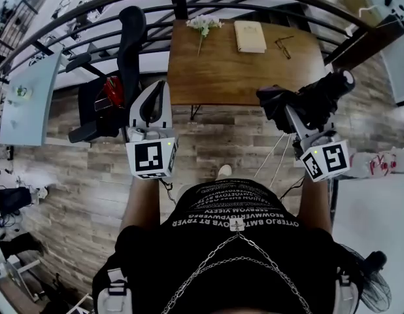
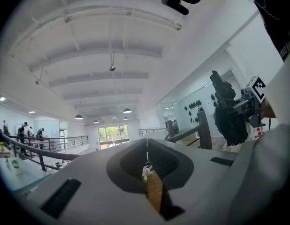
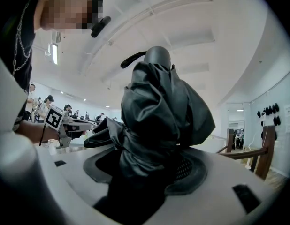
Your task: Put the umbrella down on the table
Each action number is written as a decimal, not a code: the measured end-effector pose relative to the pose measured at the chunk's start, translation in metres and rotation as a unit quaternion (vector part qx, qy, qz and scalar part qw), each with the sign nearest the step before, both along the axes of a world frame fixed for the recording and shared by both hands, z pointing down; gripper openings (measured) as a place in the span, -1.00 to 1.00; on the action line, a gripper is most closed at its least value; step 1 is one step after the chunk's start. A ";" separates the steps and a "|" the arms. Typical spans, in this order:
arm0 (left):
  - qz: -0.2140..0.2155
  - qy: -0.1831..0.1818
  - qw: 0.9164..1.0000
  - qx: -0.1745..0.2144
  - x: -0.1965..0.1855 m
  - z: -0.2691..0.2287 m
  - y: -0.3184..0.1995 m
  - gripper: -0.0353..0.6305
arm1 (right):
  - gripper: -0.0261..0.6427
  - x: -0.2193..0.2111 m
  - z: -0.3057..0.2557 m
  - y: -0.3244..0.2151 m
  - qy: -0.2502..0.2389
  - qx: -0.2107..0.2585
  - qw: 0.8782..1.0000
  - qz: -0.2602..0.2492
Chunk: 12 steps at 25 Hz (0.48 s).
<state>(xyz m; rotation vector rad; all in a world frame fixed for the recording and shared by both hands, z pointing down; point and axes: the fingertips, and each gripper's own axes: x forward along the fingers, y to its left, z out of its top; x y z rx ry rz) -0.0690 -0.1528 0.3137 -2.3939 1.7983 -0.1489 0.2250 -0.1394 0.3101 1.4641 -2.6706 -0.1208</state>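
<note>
I see a brown wooden table (image 1: 244,70) at 12 o'clock from me. My right claw (image 1: 297,114) is at 2 o'clock, near the front right corner of the table. It is holding the folded black cloth umbrella (image 1: 318,97). The two jaws stand wide, one on each side of the soft bundle, and they squeeze it around its middle. The round black end of the umbrella points away from me, toward 1 o'clock. The umbrella is up in the air over the grey-brown plank floor (image 1: 218,142). It is not on the table.

My left claw (image 1: 159,89) is at 11 o'clock, just in front of the table's near left corner. Its jaws are pressed together, with only a thin slit between them and nothing in it.

On the far side of the table lie a small bunch of white flowers (image 1: 203,25), a pale cream book (image 1: 250,36) and a pair of thin glasses (image 1: 284,46). A black office chair (image 1: 129,48) stands at 10 o'clock, beside the table.
</note>
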 end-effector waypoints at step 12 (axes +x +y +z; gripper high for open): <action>-0.017 -0.033 0.999 -0.012 0.035 0.004 -0.024 -0.80 | -0.07 0.041 0.010 -0.042 -0.013 -0.006 1.000 -0.012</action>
